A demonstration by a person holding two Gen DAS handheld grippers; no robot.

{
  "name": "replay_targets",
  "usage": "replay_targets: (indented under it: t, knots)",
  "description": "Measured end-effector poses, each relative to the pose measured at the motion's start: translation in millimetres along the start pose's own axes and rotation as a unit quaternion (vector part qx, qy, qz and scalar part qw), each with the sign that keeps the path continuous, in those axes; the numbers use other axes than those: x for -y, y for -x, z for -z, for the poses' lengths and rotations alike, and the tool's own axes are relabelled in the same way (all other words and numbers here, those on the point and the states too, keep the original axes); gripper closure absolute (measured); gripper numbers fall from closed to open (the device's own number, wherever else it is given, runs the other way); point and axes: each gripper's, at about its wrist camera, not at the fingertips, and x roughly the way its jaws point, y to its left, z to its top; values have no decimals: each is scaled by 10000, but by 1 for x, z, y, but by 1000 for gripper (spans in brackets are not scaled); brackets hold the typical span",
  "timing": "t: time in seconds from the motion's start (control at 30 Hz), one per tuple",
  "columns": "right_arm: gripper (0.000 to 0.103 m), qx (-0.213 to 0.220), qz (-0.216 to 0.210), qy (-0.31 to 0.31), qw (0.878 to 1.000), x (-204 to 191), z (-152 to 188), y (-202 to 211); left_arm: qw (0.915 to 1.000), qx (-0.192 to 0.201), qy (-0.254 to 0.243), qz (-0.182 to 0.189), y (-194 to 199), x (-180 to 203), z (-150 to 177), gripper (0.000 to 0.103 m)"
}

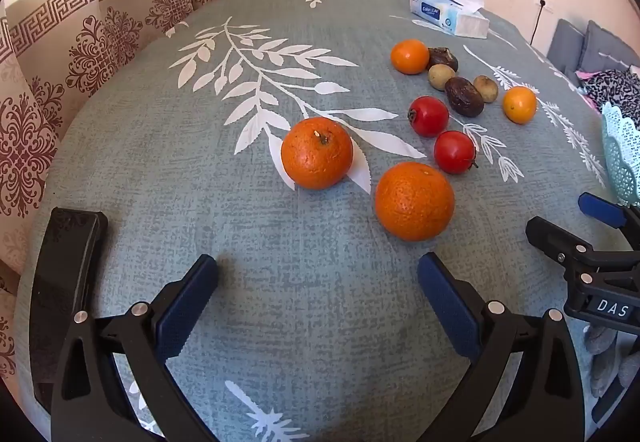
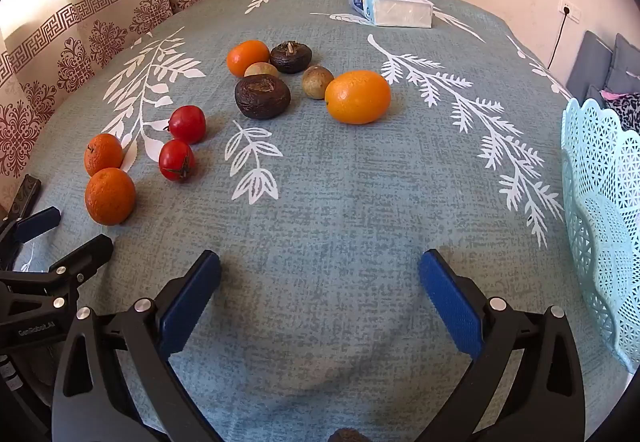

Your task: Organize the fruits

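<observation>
I see nothing sorted yet: all the fruit (image 2: 357, 96) lies loose on the surface (image 2: 340, 202), the basket (image 2: 604, 202) at its right edge looks bare, and my left gripper (image 1: 318, 294) and right gripper (image 2: 320, 294) both gape wide, empty.

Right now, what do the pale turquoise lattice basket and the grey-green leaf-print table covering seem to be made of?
Pale turquoise lattice basket: looks like moulded plastic, smooth and slightly glossy; the sign is its regular cut-out lattice and stiff scalloped rim.

Grey-green leaf-print table covering: looks like woven fabric, matte, with a crosshatched texture and printed white leaves; it could also be a textured vinyl, the look leaves that open.
</observation>
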Motion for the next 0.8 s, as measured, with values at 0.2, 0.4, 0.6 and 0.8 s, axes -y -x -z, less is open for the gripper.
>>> replay_targets:
  t: [0.2, 0.4, 0.6, 0.8]
  knots:
    - [2, -8, -14, -12, 10000, 0, 0, 0, 10000, -28, -7, 1, 0, 0, 0, 5]
    - [2, -12, -16, -13, 10000, 0, -1, 0, 10000, -35, 5, 3, 0, -1, 0, 5]
    - [2, -14, -13, -9, 10000, 0, -1, -1, 10000, -30, 15, 52, -1, -6, -1, 5]
    - [2, -22, -18, -17, 10000, 0, -2, -1, 9998, 35, 41, 168, 3, -6, 2, 5]
